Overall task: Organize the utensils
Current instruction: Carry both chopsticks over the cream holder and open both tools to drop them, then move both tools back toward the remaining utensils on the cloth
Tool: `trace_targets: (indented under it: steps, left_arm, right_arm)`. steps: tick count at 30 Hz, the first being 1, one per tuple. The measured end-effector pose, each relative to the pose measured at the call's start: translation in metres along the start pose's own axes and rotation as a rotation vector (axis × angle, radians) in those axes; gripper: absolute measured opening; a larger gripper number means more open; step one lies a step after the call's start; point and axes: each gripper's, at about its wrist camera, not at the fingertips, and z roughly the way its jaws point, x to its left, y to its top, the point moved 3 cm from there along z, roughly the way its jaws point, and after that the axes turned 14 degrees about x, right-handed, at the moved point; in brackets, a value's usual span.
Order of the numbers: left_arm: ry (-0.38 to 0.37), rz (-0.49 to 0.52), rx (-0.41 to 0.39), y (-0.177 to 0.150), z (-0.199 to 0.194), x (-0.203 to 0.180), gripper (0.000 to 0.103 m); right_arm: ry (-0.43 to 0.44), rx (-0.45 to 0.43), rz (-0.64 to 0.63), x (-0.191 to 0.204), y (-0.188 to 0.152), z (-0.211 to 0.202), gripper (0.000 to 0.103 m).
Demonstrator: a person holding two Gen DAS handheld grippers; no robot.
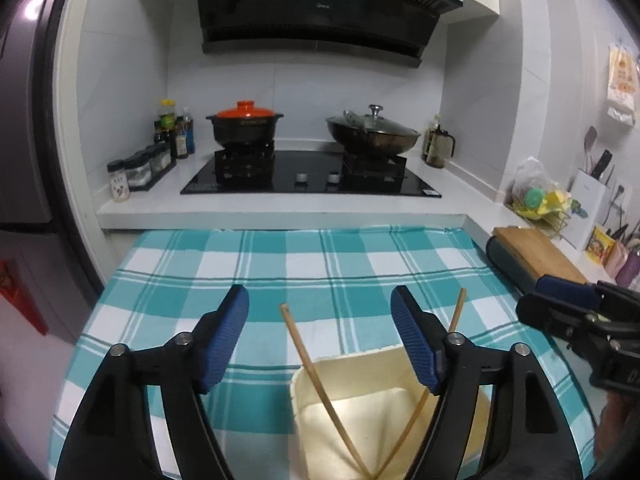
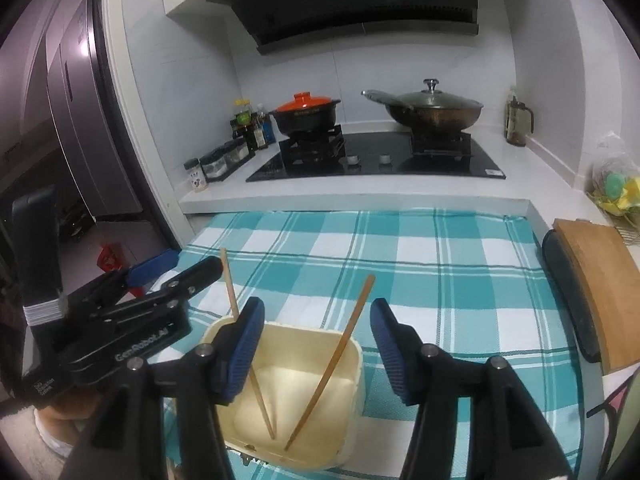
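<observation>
A small white-tiled kitchen lay ahead, with a black glass hob [image 1: 312, 178] set in the white counter [image 1: 280, 210] under a black extractor hood [image 1: 320, 8]. On the hob stood a black clay pot with an orange lid [image 1: 245, 124] on the left burner and a dark wok under a glass lid [image 1: 373, 132] on the right. Nearer the cameras, a teal and white checked cloth [image 1: 304, 272] covered the working counter, and a wooden chopping board [image 2: 592, 288] lay at its right edge.

On the cloth stood a cream rectangular plastic holder [image 2: 296, 392], open at the top. Two thin bamboo chopsticks [image 2: 332, 360] stood inside it, crossed near their lower ends and leaning apart so that their tips rose above the rim (one tilted left, the other right).

The left tongs [image 1: 320, 340] hung over the holder's left side with their blue pads spread wide and nothing between them. The right tongs [image 2: 316, 348] were likewise parted above the holder; the left-leaning chopstick passed just behind the left pad in the right wrist view, though whether they touched could not be told. Neither pair gripped anything.
</observation>
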Motion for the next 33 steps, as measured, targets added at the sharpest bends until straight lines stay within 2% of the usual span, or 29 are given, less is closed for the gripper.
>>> trace_targets:
  steps: [3,6,9,11,13,16,18,19,21,24,30,33]
  left_arm:
    - [0.006,0.037,-0.028,-0.011,-0.042,0.006,0.092]
    - [0.015,0.095,-0.018,-0.039,-0.082,0.009,0.097]
    - [-0.034,0.164,0.037,-0.079,-0.111,0.008,0.097]
    - [-0.082,0.188,0.072,-0.109,-0.126,0.006,0.097]
    - [-0.121,0.176,0.136,-0.143,-0.136,0.006,0.097]
    - [-0.172,0.158,0.225,-0.196,-0.147,0.005,0.097]
    - [-0.145,0.153,0.236,-0.225,-0.155,0.003,0.099]
    - [-0.103,0.148,0.222,-0.243,-0.162,0.002,0.103]
    - [-0.051,0.151,0.194,-0.268,-0.173,-0.001,0.103]
    - [-0.058,0.139,0.201,-0.298,-0.181,-0.004,0.103]
    - [0.0,0.075,0.233,-0.336,-0.17,-0.005,0.102]
    - [0.025,0.08,0.255,-0.351,-0.165,-0.009,0.102]
  right_arm:
    - [-0.03,-0.044,-0.013,0.0,-0.007,-0.03,0.057]
    - [-0.068,-0.089,-0.033,0.004,-0.023,-0.065,0.067]
    - [-0.103,-0.12,-0.056,0.009,-0.051,-0.1,0.076]
    - [-0.128,-0.132,-0.067,0.014,-0.074,-0.122,0.078]
    - [-0.154,-0.135,-0.071,0.018,-0.099,-0.139,0.083]
    - [-0.164,-0.134,-0.056,0.025,-0.14,-0.158,0.085]
    - [-0.187,-0.112,-0.042,0.031,-0.169,-0.164,0.085]
    - [-0.205,-0.094,-0.036,0.034,-0.183,-0.164,0.085]
    - [-0.232,-0.058,-0.028,0.042,-0.212,-0.162,0.085]
    - [-0.245,-0.028,-0.007,0.053,-0.256,-0.158,0.085]
    - [-0.299,0.032,0.051,0.067,-0.316,-0.142,0.085]
    - [-0.322,0.06,0.06,0.068,-0.337,-0.138,0.085]
